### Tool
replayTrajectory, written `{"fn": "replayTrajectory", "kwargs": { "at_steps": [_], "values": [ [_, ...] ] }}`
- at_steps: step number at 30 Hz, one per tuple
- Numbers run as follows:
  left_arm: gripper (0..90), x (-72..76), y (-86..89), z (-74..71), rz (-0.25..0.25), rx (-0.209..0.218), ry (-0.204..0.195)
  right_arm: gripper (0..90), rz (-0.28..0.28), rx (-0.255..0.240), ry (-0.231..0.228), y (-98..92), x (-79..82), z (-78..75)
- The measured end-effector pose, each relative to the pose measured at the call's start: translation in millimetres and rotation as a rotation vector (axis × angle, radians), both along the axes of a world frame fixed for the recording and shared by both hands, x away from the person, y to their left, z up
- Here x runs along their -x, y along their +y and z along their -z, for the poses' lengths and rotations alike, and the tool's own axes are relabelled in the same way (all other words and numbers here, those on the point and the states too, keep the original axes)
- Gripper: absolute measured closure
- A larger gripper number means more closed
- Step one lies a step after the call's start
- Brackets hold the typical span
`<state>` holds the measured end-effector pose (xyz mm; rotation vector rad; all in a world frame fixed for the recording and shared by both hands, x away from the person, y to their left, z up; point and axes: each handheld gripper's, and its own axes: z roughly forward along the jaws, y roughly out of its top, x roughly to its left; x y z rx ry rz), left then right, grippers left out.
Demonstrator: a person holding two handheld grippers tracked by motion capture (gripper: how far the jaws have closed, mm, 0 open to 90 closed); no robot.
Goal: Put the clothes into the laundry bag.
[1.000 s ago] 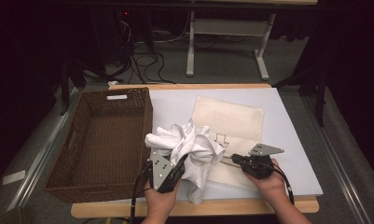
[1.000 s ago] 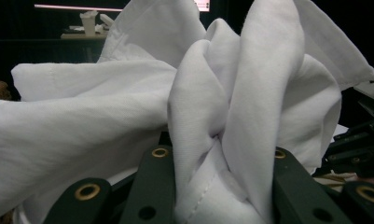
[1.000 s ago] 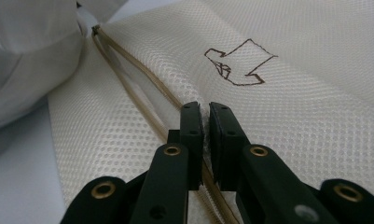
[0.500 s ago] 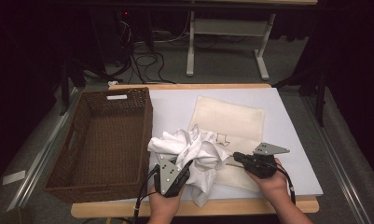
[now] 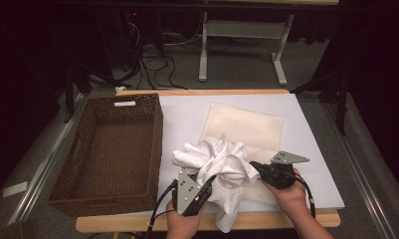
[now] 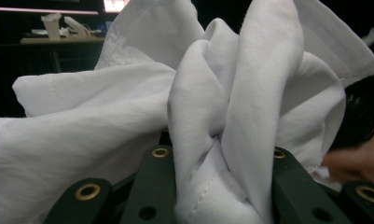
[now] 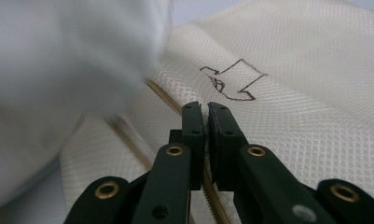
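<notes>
Brown rectangular wicker basket (image 5: 107, 149) at left of frame; grey steel desk frame (image 5: 242, 30) at top centre.

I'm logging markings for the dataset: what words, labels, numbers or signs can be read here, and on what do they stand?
No words or numbers can be read.
Mesh bag: a hand-drawn brown arrow outline, no lettering.
Wicker basket: a white tag on the far rim, too small to read.
White cloth: no marking visible.

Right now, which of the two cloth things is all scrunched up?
The white cloth, bunched up in the left gripper jaws. The cream mesh bag lies flat on the table, with an arrow drawn on it.
</notes>
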<state>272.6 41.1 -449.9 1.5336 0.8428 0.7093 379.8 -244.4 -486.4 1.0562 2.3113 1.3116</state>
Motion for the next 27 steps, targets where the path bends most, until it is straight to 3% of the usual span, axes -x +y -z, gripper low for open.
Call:
{"fn": "replayTrajectory", "kwargs": {
  "at_steps": [1,4,8,15,18,23,27],
  "values": [
    [76.2,0.0,0.0,0.0,0.0,0.0,0.0,86.8,0.004,-0.006,-0.009,-0.9,-0.1,-0.9],
    [76.2,-7.3,-13.8,18.1,0.017,-0.058,0.056,87.0,0.014,-0.029,-0.017,-3.1,-0.1,-3.6],
    [76.2,-12.6,-24.0,29.1,0.029,-0.118,0.093,87.1,0.019,-0.041,-0.026,-4.7,-0.5,-5.8],
    [76.1,-23.3,-38.6,42.1,0.04,-0.162,0.176,87.1,0.026,-0.066,-0.056,-6.6,2.0,-13.0],
    [76.0,-29.7,-47.8,51.4,0.051,-0.217,0.223,87.1,0.029,-0.073,-0.07,-7.7,2.7,-14.9],
    [75.7,-39.8,-55.6,61.0,0.05,-0.253,0.282,87.1,0.026,-0.088,-0.08,-8.7,4.4,-17.7],
    [74.8,-45.7,-58.6,63.4,0.039,-0.255,0.307,87.1,0.022,-0.098,-0.089,-8.3,6.3,-19.6]
  ]
}}
